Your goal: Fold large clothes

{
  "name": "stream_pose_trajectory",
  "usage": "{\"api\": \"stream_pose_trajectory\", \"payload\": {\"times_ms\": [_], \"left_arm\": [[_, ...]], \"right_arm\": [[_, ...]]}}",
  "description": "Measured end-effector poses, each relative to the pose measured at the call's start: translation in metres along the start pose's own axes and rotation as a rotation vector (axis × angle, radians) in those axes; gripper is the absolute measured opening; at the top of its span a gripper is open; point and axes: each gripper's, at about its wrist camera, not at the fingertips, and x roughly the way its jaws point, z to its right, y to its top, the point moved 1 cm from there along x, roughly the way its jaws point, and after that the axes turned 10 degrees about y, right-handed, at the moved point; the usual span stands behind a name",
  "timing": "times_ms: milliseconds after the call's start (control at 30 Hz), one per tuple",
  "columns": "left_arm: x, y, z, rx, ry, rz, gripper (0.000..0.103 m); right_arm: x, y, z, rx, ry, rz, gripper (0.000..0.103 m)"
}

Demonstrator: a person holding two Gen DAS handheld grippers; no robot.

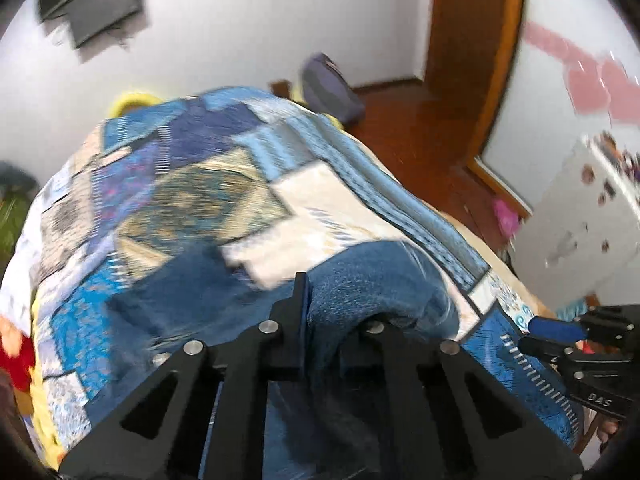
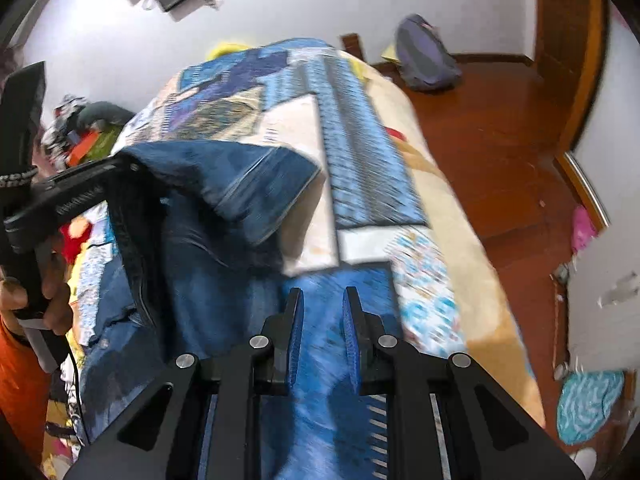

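Observation:
A pair of blue jeans (image 2: pixel 208 240) lies on a bed with a blue patchwork cover (image 2: pixel 360 160). My left gripper (image 1: pixel 336 300) is shut on a fold of the jeans (image 1: pixel 368 276), which bulges over its right finger. In the right wrist view it (image 2: pixel 132 172) holds a leg end lifted above the bed, the cuff (image 2: pixel 272 184) hanging out to the right. My right gripper (image 2: pixel 322 304) is open and empty, low over the cover beside the jeans. It also shows at the right edge of the left wrist view (image 1: pixel 532 336).
The bed fills the middle; the wooden floor (image 2: pixel 500 120) lies to its right. A grey backpack (image 2: pixel 428 56) rests by the far wall. A door frame (image 2: pixel 572 60) and a white cabinet (image 1: pixel 580 220) stand at the right. Clutter (image 2: pixel 88 128) sits left of the bed.

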Motion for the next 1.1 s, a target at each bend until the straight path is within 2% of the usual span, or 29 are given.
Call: {"api": "stream_pose_trajectory", "payload": {"times_ms": [200, 300, 333, 400, 433, 500, 533, 567, 600, 633, 667, 800, 933, 1100], "left_arm": [[-0.015, -0.03, -0.08, -0.116, 0.076, -0.008, 0.011], [-0.013, -0.061, -0.113, -0.161, 0.098, -0.054, 0.011], [-0.011, -0.073, -0.122, -0.167, 0.105, -0.07, 0.011], [-0.007, -0.096, -0.134, -0.179, 0.114, -0.099, 0.011], [-0.006, -0.107, -0.14, -0.189, 0.108, -0.111, 0.011], [-0.004, -0.13, -0.148, -0.21, 0.091, -0.135, 0.012], [-0.002, -0.139, -0.151, -0.221, 0.081, -0.146, 0.013], [0.0, -0.152, -0.154, -0.232, 0.066, -0.158, 0.014], [0.001, -0.159, -0.155, -0.237, 0.062, -0.166, 0.017], [0.002, -0.17, -0.158, -0.245, 0.059, -0.175, 0.022], [0.002, -0.177, -0.159, -0.248, 0.052, -0.182, 0.025], [0.002, -0.206, -0.168, -0.258, 0.037, -0.222, 0.046], [-0.005, -0.214, -0.186, -0.314, 0.004, -0.241, 0.062], [0.007, -0.194, -0.201, -0.398, -0.05, -0.261, 0.066]], "right_arm": [[0.029, 0.017, -0.055, -0.137, 0.034, -0.023, 0.015], [0.059, 0.014, -0.072, -0.187, 0.026, -0.093, 0.015], [0.07, 0.012, -0.074, -0.197, 0.005, -0.119, 0.015], [0.094, 0.006, -0.075, -0.246, -0.098, -0.164, 0.015], [0.101, 0.001, -0.077, -0.296, -0.142, -0.166, 0.015], [0.1, -0.006, -0.082, -0.352, -0.175, -0.143, 0.016], [0.099, -0.009, -0.085, -0.378, -0.206, -0.14, 0.026], [0.099, -0.011, -0.087, -0.402, -0.251, -0.136, 0.049], [0.099, -0.013, -0.089, -0.432, -0.324, -0.118, 0.065], [0.097, -0.016, -0.089, -0.465, -0.419, -0.082, 0.09], [0.094, -0.018, -0.085, -0.475, -0.436, -0.064, 0.093], [0.085, -0.02, -0.078, -0.418, -0.371, -0.079, 0.093], [0.076, -0.013, -0.075, -0.341, -0.288, -0.081, 0.093], [0.067, -0.001, -0.079, -0.202, -0.096, -0.065, 0.093]]}}
